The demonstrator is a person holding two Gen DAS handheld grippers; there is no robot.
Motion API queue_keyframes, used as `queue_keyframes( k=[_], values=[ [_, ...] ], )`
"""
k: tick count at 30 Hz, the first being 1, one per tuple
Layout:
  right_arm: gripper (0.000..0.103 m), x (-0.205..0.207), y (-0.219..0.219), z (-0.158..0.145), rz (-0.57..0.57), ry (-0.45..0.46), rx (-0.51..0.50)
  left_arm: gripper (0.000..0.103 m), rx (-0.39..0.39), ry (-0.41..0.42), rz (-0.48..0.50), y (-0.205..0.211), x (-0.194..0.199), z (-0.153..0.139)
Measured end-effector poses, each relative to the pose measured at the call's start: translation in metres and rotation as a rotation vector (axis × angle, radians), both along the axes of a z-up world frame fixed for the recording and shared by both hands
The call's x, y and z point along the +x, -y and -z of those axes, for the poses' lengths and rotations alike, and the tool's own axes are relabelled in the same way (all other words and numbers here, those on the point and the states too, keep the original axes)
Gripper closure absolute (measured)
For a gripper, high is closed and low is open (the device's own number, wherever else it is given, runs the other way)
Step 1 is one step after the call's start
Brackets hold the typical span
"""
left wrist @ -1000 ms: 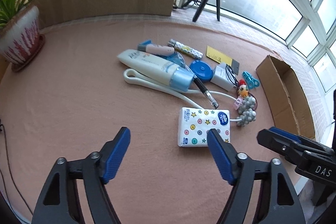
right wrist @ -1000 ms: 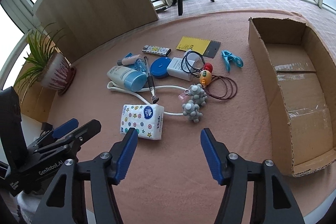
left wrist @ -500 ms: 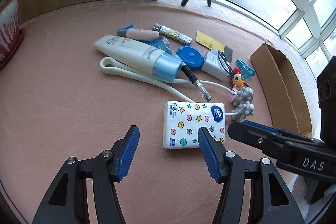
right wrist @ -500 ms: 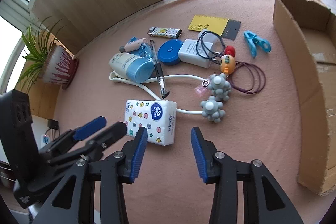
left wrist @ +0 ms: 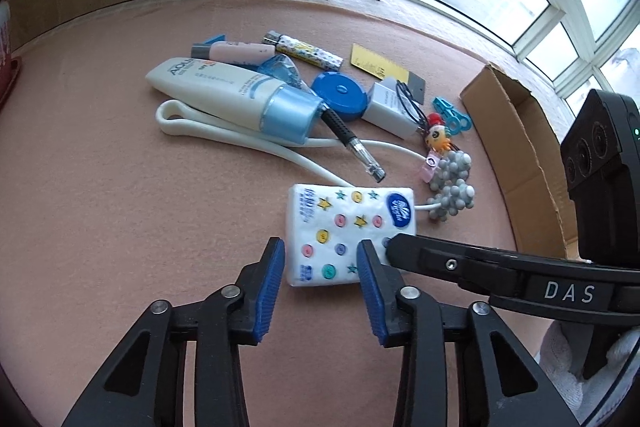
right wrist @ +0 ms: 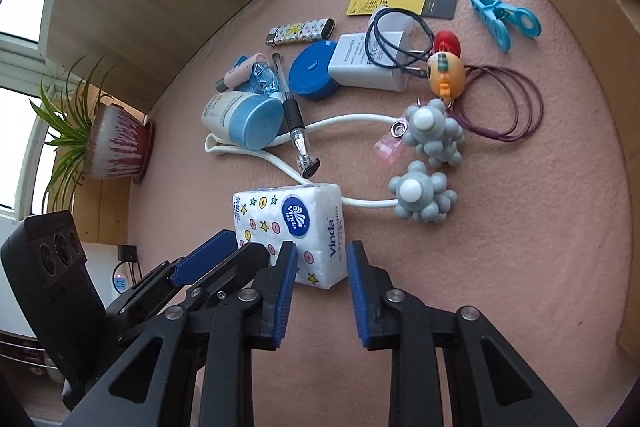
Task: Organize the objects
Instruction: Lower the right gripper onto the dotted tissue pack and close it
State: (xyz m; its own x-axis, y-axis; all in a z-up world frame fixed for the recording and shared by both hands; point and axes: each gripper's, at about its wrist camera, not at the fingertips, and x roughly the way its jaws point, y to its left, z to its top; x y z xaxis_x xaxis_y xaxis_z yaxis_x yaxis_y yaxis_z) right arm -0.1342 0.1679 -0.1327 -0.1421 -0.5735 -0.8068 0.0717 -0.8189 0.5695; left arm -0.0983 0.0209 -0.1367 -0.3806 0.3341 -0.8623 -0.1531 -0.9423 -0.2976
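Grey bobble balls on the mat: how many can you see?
2. One bobble ball lies right of the pen tip, beside the pink tag; the other sits on the white cord's end, right of the tissue pack. None seems hidden.

Bench (right wrist: 500, 267): dusty pink felt-like covering. Tissue pack (right wrist: 294, 231): white, printed with small stars and coloured dots, with a dark blue oval logo. Lotion tube (left wrist: 224, 89): cream white with a pale blue cap. Tape measure (right wrist: 314, 71), beside the tube: solid blue. Lighter (right wrist: 300, 30): white with small yellow figures. Card (right wrist: 390, 1): yellow with a grey end. Clip (right wrist: 506, 21): turquoise. Bobble toys (right wrist: 424, 195): grey with white tips. Plant pot (right wrist: 116, 143): white streaked with dark red. Fingers (right wrist: 286, 287): black with blue pads.
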Motion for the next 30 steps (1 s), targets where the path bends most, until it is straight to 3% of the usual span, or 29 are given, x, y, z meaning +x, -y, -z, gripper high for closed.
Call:
queue_keyframes(
  k=[14,19,24,30],
  values=[
    [0.081,0.015,0.005,0.0,-0.014,0.025,-0.018,0.065,-0.032,-0.025,0.058,0.008,0.019,-0.006],
    [0.081,0.026,0.01,0.002,-0.054,0.042,-0.052,0.063,-0.018,-0.024,-0.001,0.026,0.026,-0.008],
    [0.077,0.031,0.009,-0.017,-0.095,-0.063,0.047,0.063,-0.012,-0.026,-0.06,0.042,0.037,-0.013],
    [0.068,0.017,0.009,-0.035,-0.122,-0.163,0.098,0.062,0.052,0.009,-0.044,0.036,0.051,-0.01]
  ],
)
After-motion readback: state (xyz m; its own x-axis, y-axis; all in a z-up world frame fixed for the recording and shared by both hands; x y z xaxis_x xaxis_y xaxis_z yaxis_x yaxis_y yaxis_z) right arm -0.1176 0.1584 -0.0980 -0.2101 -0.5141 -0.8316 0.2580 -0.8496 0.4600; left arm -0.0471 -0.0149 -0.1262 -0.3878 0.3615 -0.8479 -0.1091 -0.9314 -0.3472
